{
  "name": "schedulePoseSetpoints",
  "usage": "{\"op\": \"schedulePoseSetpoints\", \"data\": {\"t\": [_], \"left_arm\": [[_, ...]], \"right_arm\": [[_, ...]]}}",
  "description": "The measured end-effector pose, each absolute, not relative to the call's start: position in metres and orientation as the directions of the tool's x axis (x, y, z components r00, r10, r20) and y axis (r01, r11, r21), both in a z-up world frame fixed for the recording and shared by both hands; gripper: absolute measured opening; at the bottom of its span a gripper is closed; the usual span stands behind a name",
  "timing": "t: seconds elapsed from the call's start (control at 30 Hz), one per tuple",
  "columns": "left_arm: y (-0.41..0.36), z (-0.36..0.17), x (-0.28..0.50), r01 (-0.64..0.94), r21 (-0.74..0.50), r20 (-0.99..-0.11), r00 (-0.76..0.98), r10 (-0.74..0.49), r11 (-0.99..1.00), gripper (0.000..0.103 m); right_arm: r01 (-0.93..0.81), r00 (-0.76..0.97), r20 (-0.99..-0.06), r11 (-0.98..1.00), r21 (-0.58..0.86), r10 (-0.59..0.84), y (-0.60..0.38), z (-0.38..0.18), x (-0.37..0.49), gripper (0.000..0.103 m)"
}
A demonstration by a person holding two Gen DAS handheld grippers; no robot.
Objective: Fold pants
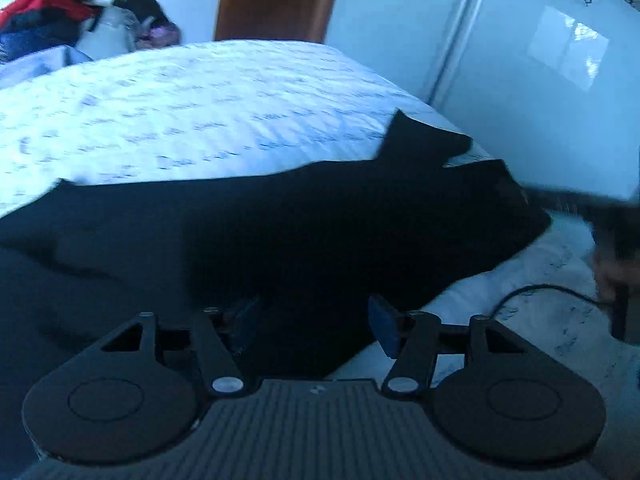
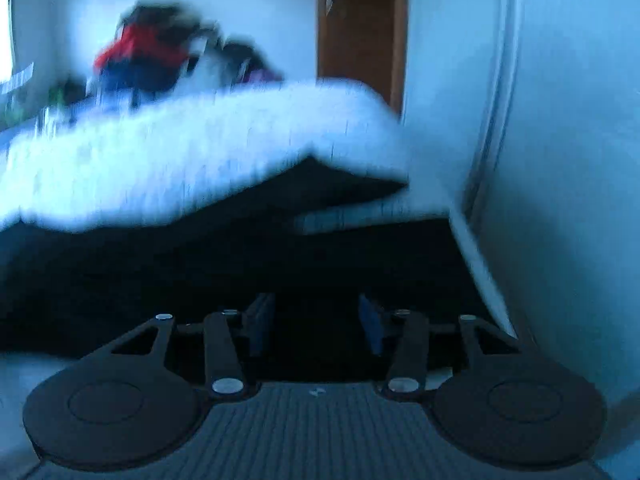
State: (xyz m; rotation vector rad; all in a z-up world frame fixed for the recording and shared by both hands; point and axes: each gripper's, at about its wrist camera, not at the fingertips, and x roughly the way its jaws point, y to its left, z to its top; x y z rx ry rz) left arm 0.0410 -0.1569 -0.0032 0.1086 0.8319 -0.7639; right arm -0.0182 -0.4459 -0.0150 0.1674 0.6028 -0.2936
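Black pants (image 1: 280,232) lie spread across the near side of a bed with a white patterned cover (image 1: 200,112); two leg ends point toward the far right edge. My left gripper (image 1: 316,326) is open just above the pants' near edge, holding nothing. In the blurred right wrist view the pants (image 2: 240,256) fill the lower middle, and my right gripper (image 2: 316,326) is open over them, empty. The right gripper also shows as a dark blur at the right edge of the left wrist view (image 1: 616,248).
A pile of red, dark and white clothes (image 1: 72,12) sits at the bed's far left. A brown door (image 1: 276,0) stands behind the bed. White wardrobe doors (image 1: 540,60) run close along the bed's right side. A black cable (image 1: 540,292) lies on the cover.
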Motion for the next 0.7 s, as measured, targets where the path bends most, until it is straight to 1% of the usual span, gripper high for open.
{"op": "schedulePoseSetpoints", "data": {"t": [0.03, 0.07, 0.1, 0.17, 0.23, 0.3, 0.4, 0.57, 0.6, 0.63, 0.67, 0.7], "left_arm": [[-0.163, -0.005, 0.043, 0.660, -0.213, -0.700, 0.411, -0.584, 0.721, 0.063], [-0.168, -0.007, 0.045, 0.666, -0.221, -0.701, 0.400, -0.591, 0.712, 0.063], [-0.173, -0.009, 0.046, 0.668, -0.220, -0.705, 0.395, -0.589, 0.711, 0.063], [-0.180, -0.011, 0.044, 0.672, -0.203, -0.713, 0.398, -0.578, 0.712, 0.063], [-0.185, -0.014, 0.043, 0.674, -0.184, -0.715, 0.407, -0.568, 0.715, 0.063], [-0.186, -0.014, 0.042, 0.674, -0.176, -0.716, 0.412, -0.563, 0.717, 0.063], [-0.188, -0.015, 0.042, 0.672, -0.172, -0.717, 0.416, -0.560, 0.720, 0.063], [-0.192, -0.016, 0.041, 0.683, -0.150, -0.713, 0.426, -0.557, 0.715, 0.063], [-0.192, -0.015, 0.041, 0.684, -0.149, -0.711, 0.427, -0.558, 0.714, 0.063], [-0.193, -0.015, 0.042, 0.687, -0.149, -0.709, 0.428, -0.561, 0.712, 0.063], [-0.192, -0.014, 0.042, 0.688, -0.149, -0.707, 0.428, -0.563, 0.710, 0.063], [-0.192, -0.014, 0.043, 0.689, -0.149, -0.705, 0.428, -0.565, 0.709, 0.063]], "right_arm": [[0.321, 0.799, -0.562, 0.942, 0.099, -0.214, -0.450, -0.011, -0.013, 0.067], [0.318, 0.812, -0.549, 0.939, 0.130, -0.200, -0.451, -0.006, -0.004, 0.071], [0.306, 0.829, -0.530, 0.938, 0.163, -0.179, -0.453, -0.002, 0.007, 0.073], [0.292, 0.843, -0.520, 0.930, 0.223, -0.140, -0.462, 0.000, 0.037, 0.073], [0.327, 0.827, -0.548, 0.900, 0.288, -0.126, -0.473, -0.005, 0.078, 0.073], [0.381, 0.798, -0.587, 0.872, 0.309, -0.141, -0.489, -0.015, 0.112, 0.073], [0.502, 0.713, -0.657, 0.833, 0.234, -0.245, -0.494, -0.024, 0.160, 0.073], [0.604, 0.628, -0.704, 0.778, 0.173, -0.331, -0.495, -0.037, 0.199, 0.073], [0.602, 0.621, -0.700, 0.787, 0.138, -0.352, -0.492, -0.039, 0.203, 0.061], [0.591, 0.624, -0.690, 0.799, 0.110, -0.367, -0.489, -0.039, 0.204, 0.036], [0.575, 0.636, -0.679, 0.812, 0.099, -0.367, -0.489, -0.041, 0.206, 0.024], [0.565, 0.652, -0.673, 0.816, 0.123, -0.350, -0.492, -0.041, 0.203, 0.016]]}}
